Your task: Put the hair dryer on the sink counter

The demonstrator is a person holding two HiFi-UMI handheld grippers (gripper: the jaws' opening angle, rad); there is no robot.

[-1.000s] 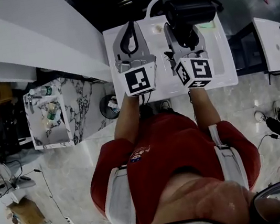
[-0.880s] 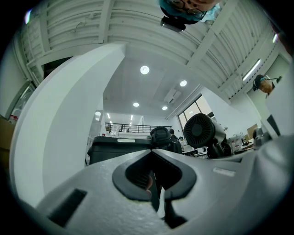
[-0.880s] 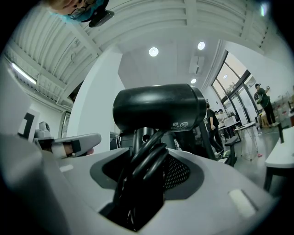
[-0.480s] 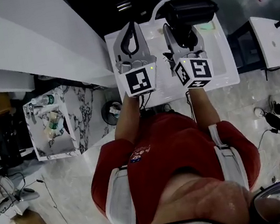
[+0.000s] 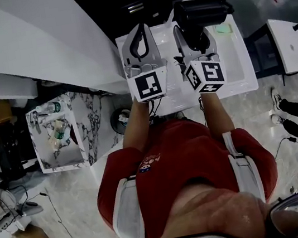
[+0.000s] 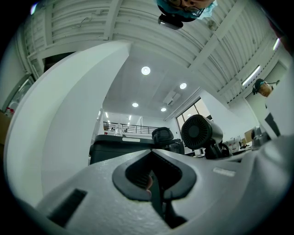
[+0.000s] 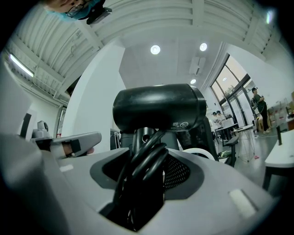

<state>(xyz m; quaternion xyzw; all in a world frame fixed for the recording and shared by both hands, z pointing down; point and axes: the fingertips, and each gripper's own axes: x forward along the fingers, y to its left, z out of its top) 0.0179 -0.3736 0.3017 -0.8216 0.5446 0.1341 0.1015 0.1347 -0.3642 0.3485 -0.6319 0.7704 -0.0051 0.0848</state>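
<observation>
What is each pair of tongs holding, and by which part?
The right tongs grip the hair dryer by its handle, coiled cord included. The left tongs are shut and empty.

The black hair dryer (image 7: 158, 108) is held aloft, clamped by its handle in the right gripper (image 7: 143, 170), and its looped black cord (image 7: 151, 153) is pinched in alongside. The barrel is carried level, crosswise above the jaws, and the round rear grille can be seen from the left gripper view. From the head view it is seen over the far half of the white sink table (image 5: 240, 63), and it is not set down on it.
</observation>
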